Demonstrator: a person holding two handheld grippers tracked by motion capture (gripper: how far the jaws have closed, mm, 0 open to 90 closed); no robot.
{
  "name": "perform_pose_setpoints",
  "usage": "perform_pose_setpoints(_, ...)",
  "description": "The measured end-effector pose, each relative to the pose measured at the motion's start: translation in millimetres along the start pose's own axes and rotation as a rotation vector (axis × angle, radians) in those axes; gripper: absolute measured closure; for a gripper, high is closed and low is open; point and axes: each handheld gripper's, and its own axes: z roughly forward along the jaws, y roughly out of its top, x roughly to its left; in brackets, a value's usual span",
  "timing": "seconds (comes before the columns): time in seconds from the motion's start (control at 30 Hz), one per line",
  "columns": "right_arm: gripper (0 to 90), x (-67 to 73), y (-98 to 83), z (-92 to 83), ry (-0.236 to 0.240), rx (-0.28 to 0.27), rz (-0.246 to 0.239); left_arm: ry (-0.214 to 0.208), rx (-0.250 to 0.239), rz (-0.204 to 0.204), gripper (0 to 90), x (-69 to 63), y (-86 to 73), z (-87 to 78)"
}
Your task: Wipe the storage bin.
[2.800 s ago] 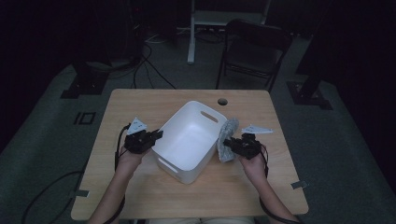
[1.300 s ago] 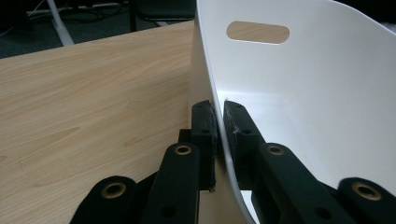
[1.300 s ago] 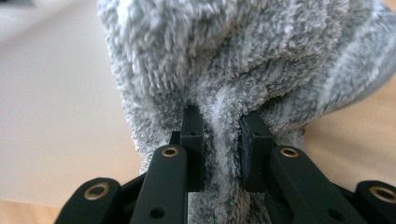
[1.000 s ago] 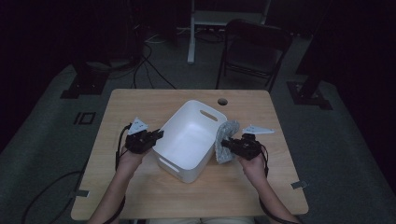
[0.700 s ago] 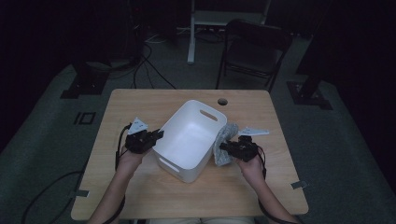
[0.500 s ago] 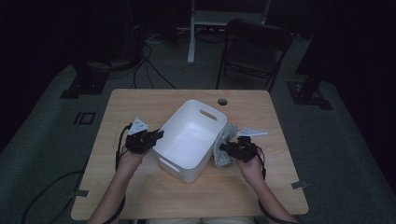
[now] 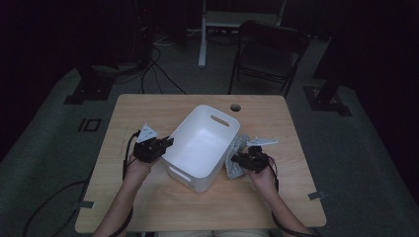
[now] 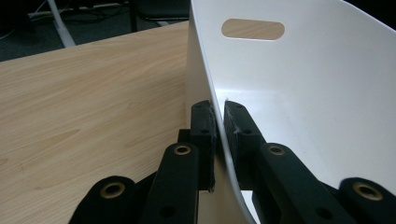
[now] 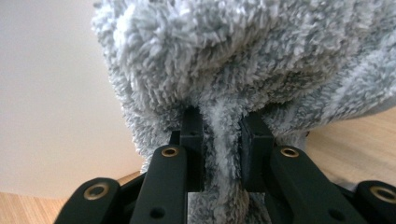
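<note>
**Grey fleece gripped beside the white bin**

Black pads of my right gripper pinch a fold of the fluffy grey towel, the pile bulging out over both jaws. My left gripper is clamped on the side wall of the white plastic bin, one pad outside and one inside, just below the rim. From the high view, my left gripper holds the bin's left wall while my right gripper has the towel bunched against the bin's right wall, low over the wooden table. The bin sits skewed on the table, its slotted handle toward the far edge, and looks empty inside.

I judge this as the pick-up step: towel secured, bin steadied, nothing yet loaded. My next move calls for lifting the towel clear of the rim, carrying it over the opening and letting go, while my left grip keeps the light bin from sliding or tipping. The trailing end could snag on the rim.
</note>
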Motion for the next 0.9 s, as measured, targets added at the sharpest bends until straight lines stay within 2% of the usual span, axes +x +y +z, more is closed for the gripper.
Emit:
perform_pose_setpoints(0.2, 75.0, -4.8, -10.0, 16.4, -0.026, 0.066, 0.011, 0.001, 0.0, -0.001, 83.0, -0.2, 0.1, 0.1)
perform_pose_setpoints(0.37, 75.2, -4.2, -10.1, 17.2, -0.032, 0.072, 0.023, 0.006, -0.004, -0.005, 82.9, -0.4, -0.1, 0.3)
perform_pose_setpoints(0.43, 75.2, -4.7, -10.6, 15.9, -0.018, 0.067, 0.041, 0.007, -0.006, -0.011, 82.9, -0.5, -0.2, 0.6)
perform_pose_setpoints(0.53, 75.3, -3.4, -9.1, 12.3, -0.011, 0.061, 0.04, 0.008, -0.005, -0.008, 82.8, -0.6, 0.0, 0.7)
perform_pose_setpoints(0.63, 75.3, -0.6, -4.7, 2.4, 0.013, 0.027, 0.042, 0.008, -0.006, -0.008, 82.8, -0.6, 0.1, 0.9)
perform_pose_setpoints(0.7, 75.3, 8.3, 1.3, -10.4, 0.053, -0.018, 0.062, 0.006, -0.004, -0.003, 82.8, -0.6, 0.3, 1.0)
perform_pose_setpoints(0.77, 75.3, 20.7, 7.1, -21.3, 0.061, -0.063, 0.023, 0.004, -0.002, 0.001, 82.8, -0.6, 0.5, 1.1)
perform_pose_setpoints(0.87, 75.3, 29.3, 12.8, -32.1, 0.079, -0.117, 0.005, 0.004, 0.0, 0.001, 82.8, -0.8, 0.7, 1.2)
perform_pose_setpoints(0.9, 75.3, 30.5, 13.6, -32.5, 0.073, -0.115, -0.004, 0.001, -0.001, 0.0, 82.9, -0.6, 0.6, 1.1)
